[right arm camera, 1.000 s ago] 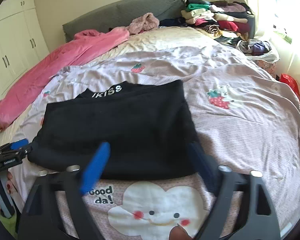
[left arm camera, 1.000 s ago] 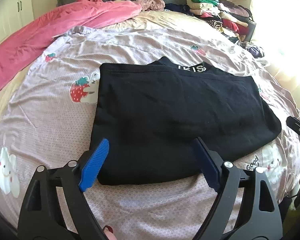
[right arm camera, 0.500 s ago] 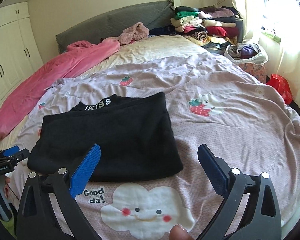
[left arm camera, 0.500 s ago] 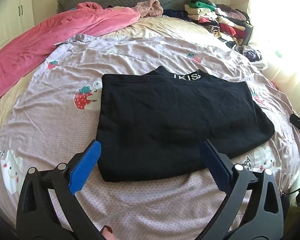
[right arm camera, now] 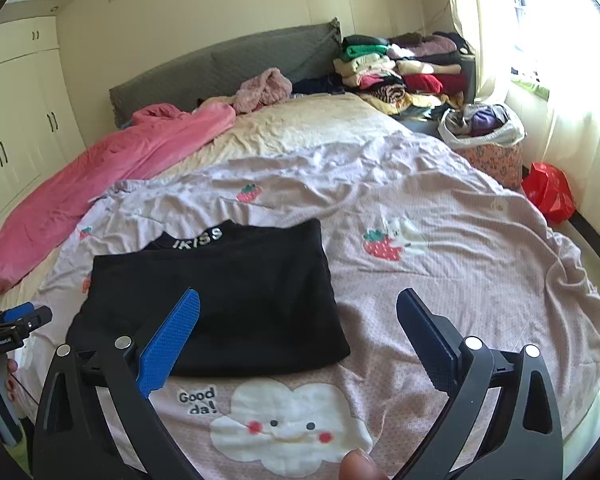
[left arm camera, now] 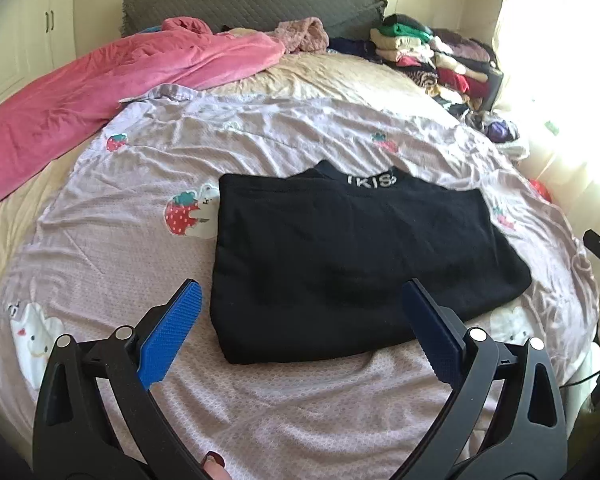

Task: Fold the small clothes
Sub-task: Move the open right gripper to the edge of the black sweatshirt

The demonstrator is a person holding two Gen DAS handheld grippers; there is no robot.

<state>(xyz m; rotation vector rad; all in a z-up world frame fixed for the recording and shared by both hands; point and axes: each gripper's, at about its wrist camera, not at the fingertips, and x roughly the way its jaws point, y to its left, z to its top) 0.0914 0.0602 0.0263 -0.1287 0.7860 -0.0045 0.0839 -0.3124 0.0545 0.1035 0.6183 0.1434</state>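
My left gripper point(left arm camera: 302, 312) has its blue fingers point(left arm camera: 172, 334) spread wide with nothing between the pads; they have just been opening, and no cloth is caught in them. The folded black garment point(left arm camera: 356, 256) lies flat on the bed just ahead of that gripper, its near edge running between and slightly past the two tips, apart from both pads as far as I can see. My right gripper point(right arm camera: 298, 320) also stands wide open and holds nothing. From its camera the black garment point(right arm camera: 220, 300) sits ahead and to the left, its near right corner showing in the gap between the fingers point(right arm camera: 170, 342) while the left pad overlaps it in view; whether that pad touches the cloth I cannot tell. White lettering shows on the collar at the garment's far edge. Under it spreads a wrinkled lilac cover point(left arm camera: 112, 248) printed with strawberries and a smiling cloud point(right arm camera: 288, 424). Further out, a pink blanket point(left arm camera: 100, 92) lies along the left side of the bed, and folded clothes point(right arm camera: 400, 68) are stacked by the grey headboard point(left arm camera: 252, 4).
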